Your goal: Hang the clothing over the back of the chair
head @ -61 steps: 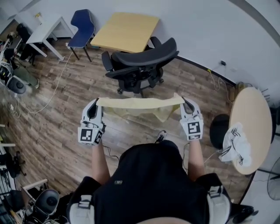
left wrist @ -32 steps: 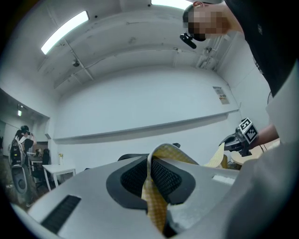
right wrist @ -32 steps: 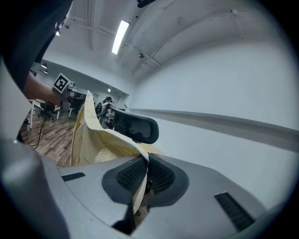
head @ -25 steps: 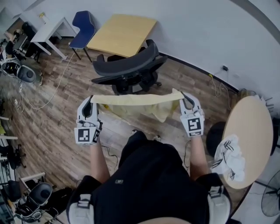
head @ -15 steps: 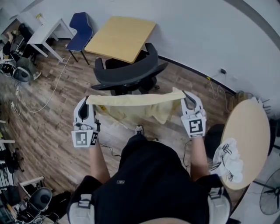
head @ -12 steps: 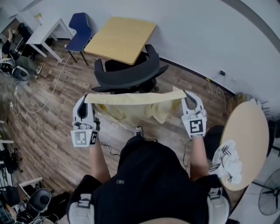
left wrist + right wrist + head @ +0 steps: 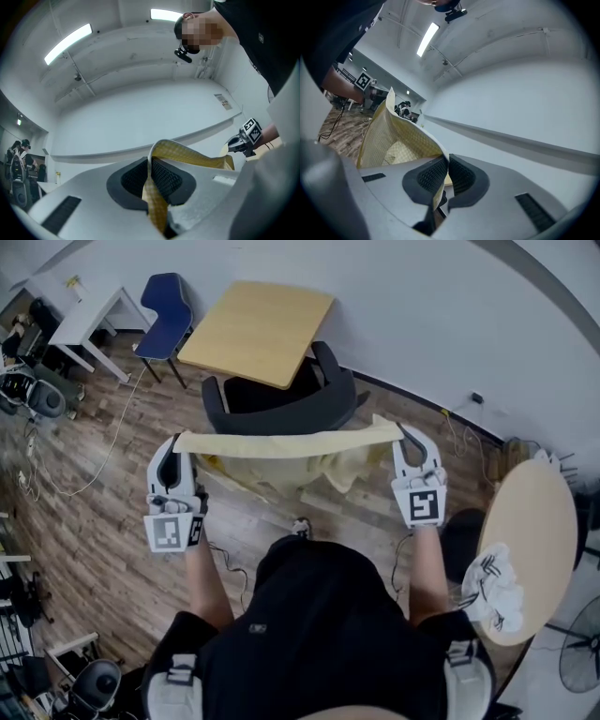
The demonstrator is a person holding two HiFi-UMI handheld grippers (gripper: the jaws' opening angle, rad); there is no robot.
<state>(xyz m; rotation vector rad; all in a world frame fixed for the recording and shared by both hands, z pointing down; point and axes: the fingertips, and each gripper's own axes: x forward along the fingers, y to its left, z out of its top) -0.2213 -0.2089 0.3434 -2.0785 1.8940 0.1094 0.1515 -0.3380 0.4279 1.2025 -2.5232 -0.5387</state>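
A pale yellow checked garment (image 7: 281,443) is stretched flat between my two grippers in the head view, its lower part hanging in folds. My left gripper (image 7: 172,448) is shut on its left end, and the fabric (image 7: 157,197) shows pinched between the black pads. My right gripper (image 7: 405,434) is shut on the right end, with cloth (image 7: 393,140) trailing from its jaws. The black office chair (image 7: 281,404) stands just beyond the garment, its curved back close under the cloth's top edge.
A light wooden table (image 7: 258,329) sits behind the chair against the white wall. A blue chair (image 7: 161,315) and a white desk (image 7: 89,310) are at far left. A round table (image 7: 530,540) with white cloth (image 7: 495,589) stands at right. Cables cross the wood floor.
Both grippers have carried the stretched garment forward and a little wider apart. The chair now lies right at the garment's far edge, nearer than before.
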